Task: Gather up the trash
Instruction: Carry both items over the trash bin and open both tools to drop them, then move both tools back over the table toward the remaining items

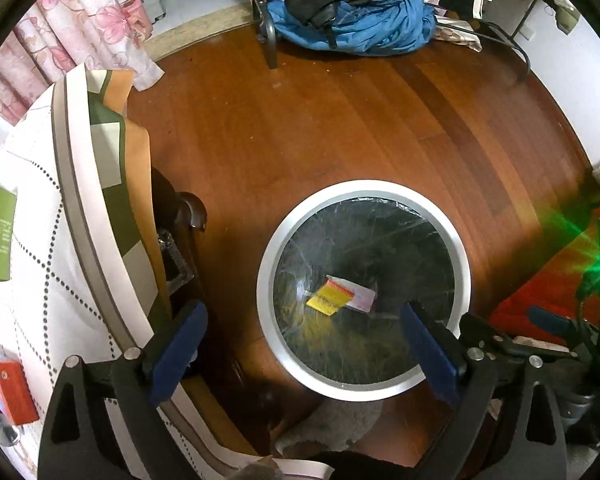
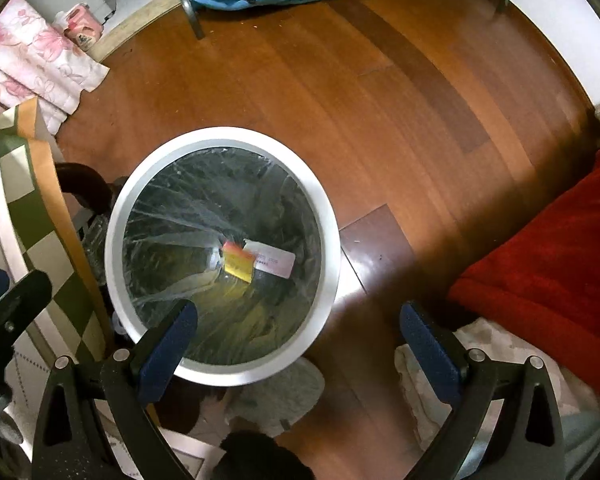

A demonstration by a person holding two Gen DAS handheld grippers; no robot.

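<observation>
1 bin [image 2: 118, 216], 1 carton [image 2: 256, 263], 2 slippers [image 2: 278, 396]

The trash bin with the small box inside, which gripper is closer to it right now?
Left, probably. The left gripper hangs open straight over the trash bin; the right gripper, also open, sits off its right side, only one finger overlapping the rim.

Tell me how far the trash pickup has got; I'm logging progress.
Done: a yellow-and-white carton lies at the bottom of the lined bin. In hand: nothing; left gripper and right gripper both hover open. Left: possibly the items on the table.
</observation>
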